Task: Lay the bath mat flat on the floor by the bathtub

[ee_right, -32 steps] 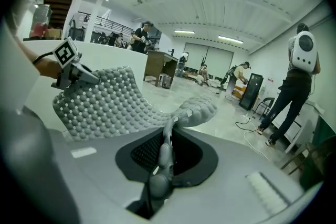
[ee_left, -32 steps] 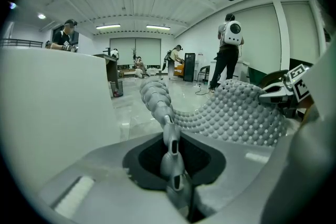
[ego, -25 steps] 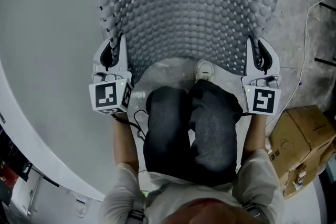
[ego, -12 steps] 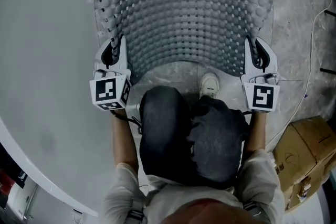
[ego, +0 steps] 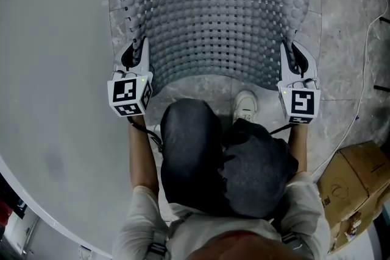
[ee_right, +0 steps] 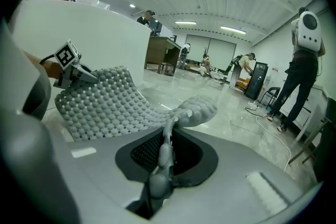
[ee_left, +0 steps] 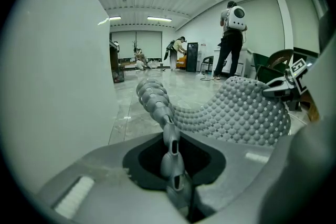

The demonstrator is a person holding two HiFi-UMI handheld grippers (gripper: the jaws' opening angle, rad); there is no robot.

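Beside the white curved wall of the bathtub (ego: 55, 70), the bath mat (ego: 219, 27) is stretched out over the grey marbled floor (ego: 341, 39), its left edge just beside the tub. It is a grey, rubbery sheet studded with rows of round nubs and pierced by small square holes. It humps up between the two held corners, and its near edge bows away from the person. Whether the far edge touches the tile I cannot tell. The left gripper (ego: 139, 49) has its jaws pinched on the near left corner, and the right gripper (ego: 287, 50) is clamped the same way on the near right corner, the nubbed rim squeezed thin between the pads. Both arms reach forward, spread as wide as the mat, grippers angled downward, over bent knees and a white shoe (ego: 245, 105).
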